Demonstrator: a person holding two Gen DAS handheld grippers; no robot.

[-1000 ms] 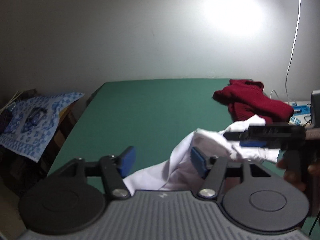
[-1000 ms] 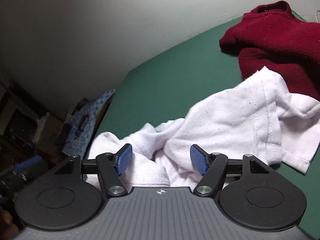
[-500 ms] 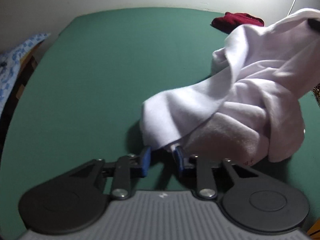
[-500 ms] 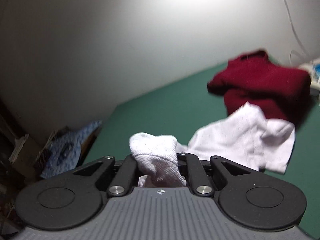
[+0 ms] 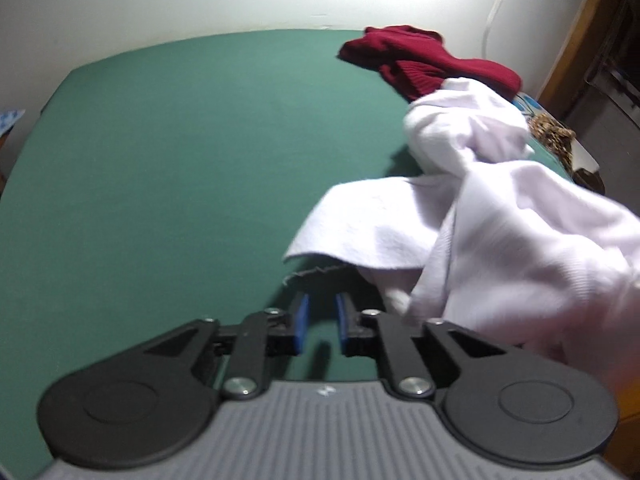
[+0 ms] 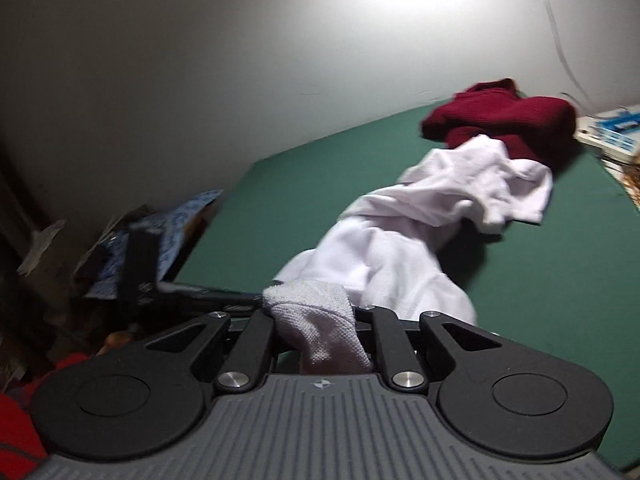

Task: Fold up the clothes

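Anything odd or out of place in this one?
Yes. The left gripper has its fingers nearly together with nothing between them, only green table showing in the gap, while the white shirt lies bunched beside it. Only the right gripper is clamped on the shirt. A loose thread trails from its hem.

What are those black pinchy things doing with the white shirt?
A person is holding tongs in each hand to fold clothes. The right tongs are pinched shut on a bunched bit of the white garment, which trails across the green table. The left tongs have a narrow gap with nothing between them, just beside the white cloth. A dark red sweater waits at the far end. No folding is done yet.
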